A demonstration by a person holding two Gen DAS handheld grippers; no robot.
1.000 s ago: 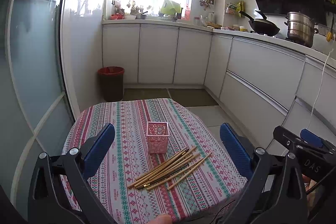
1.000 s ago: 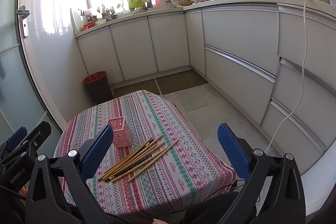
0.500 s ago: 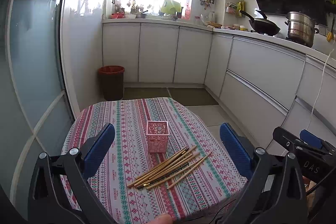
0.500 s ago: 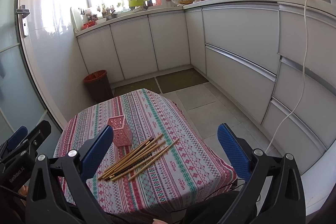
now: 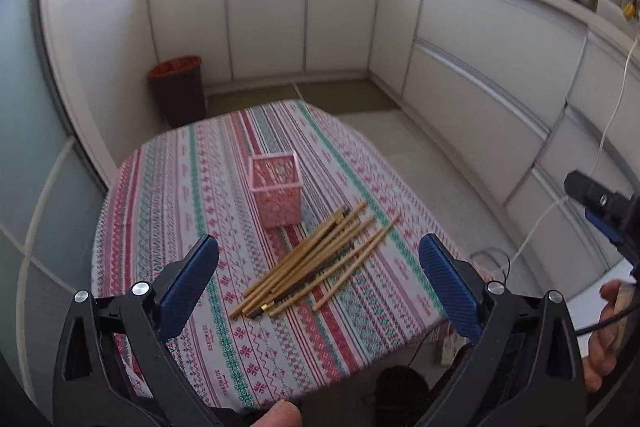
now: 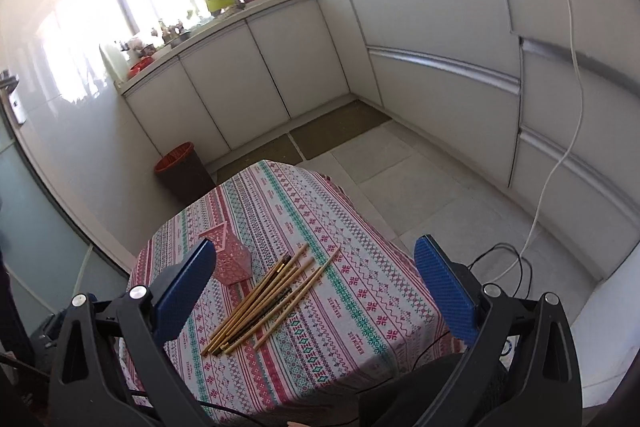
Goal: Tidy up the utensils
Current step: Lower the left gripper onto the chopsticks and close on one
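A pile of several bamboo chopsticks (image 5: 316, 261) lies on a small table with a striped patterned cloth (image 5: 168, 195). A pink lattice holder (image 5: 275, 190) stands upright just behind the pile. My left gripper (image 5: 318, 281) is open and empty, held above the near part of the table over the chopsticks. In the right wrist view the chopsticks (image 6: 266, 297), the holder (image 6: 230, 257) and the cloth (image 6: 360, 307) show too. My right gripper (image 6: 314, 285) is open and empty above the table's near edge. The right gripper also shows at the left wrist view's right edge (image 5: 604, 211).
A red-rimmed waste bin (image 5: 178, 89) stands on the floor behind the table. White kitchen cabinets (image 6: 432, 67) run along the back and right. A white cable (image 6: 560, 147) hangs down the right cabinets, and black cables (image 6: 500, 267) lie on the floor by the table.
Both grippers have tilted downward and moved closer to the table, so the chopsticks and holder now look larger. Nothing on the table has moved.
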